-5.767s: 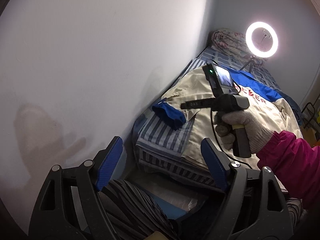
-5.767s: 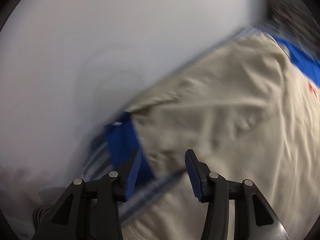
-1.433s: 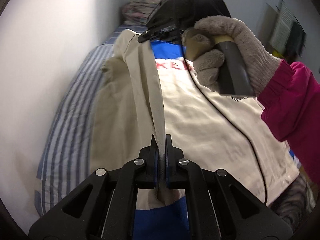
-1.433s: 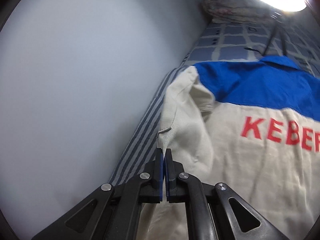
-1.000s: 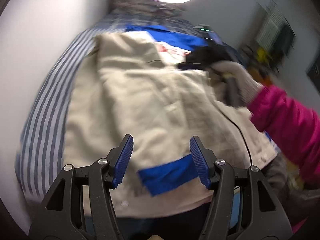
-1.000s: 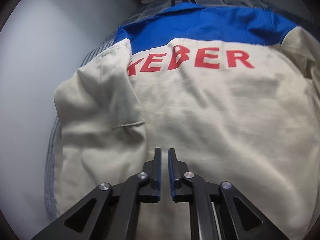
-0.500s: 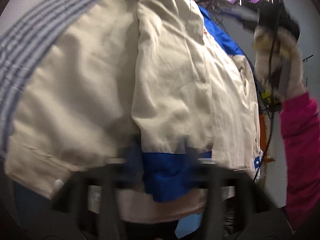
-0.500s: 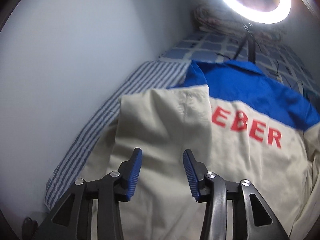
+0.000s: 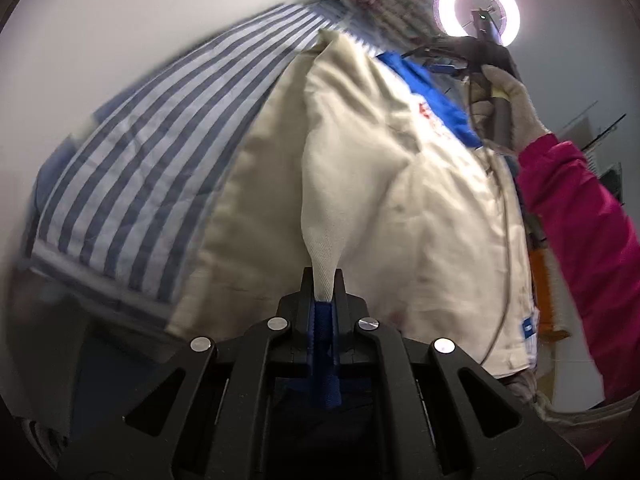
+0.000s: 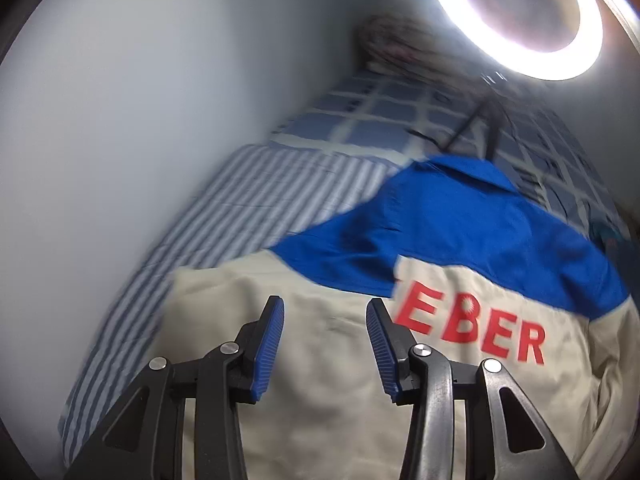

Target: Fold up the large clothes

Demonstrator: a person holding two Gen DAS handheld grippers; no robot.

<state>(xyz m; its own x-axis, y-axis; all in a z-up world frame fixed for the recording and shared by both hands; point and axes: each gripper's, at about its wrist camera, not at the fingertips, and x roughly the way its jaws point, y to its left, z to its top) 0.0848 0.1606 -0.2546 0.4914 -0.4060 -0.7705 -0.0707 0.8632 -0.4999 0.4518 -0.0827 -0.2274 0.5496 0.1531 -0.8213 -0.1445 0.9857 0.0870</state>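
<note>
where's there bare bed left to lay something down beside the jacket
Free: the striped sheet strip between wall and jacket, and the checked bedding past the collar toward the ring light. Crowded: the jacket covers the middle; the left claw pinches its fabric.

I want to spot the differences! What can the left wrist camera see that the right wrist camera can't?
Only the left view shows the left gripper shut on a pinch of the jacket, plus the gloved hand and pink sleeve. Only the right view shows the open right gripper and the red letters. Both show the jacket, striped sheet, ring light and wall.
</note>
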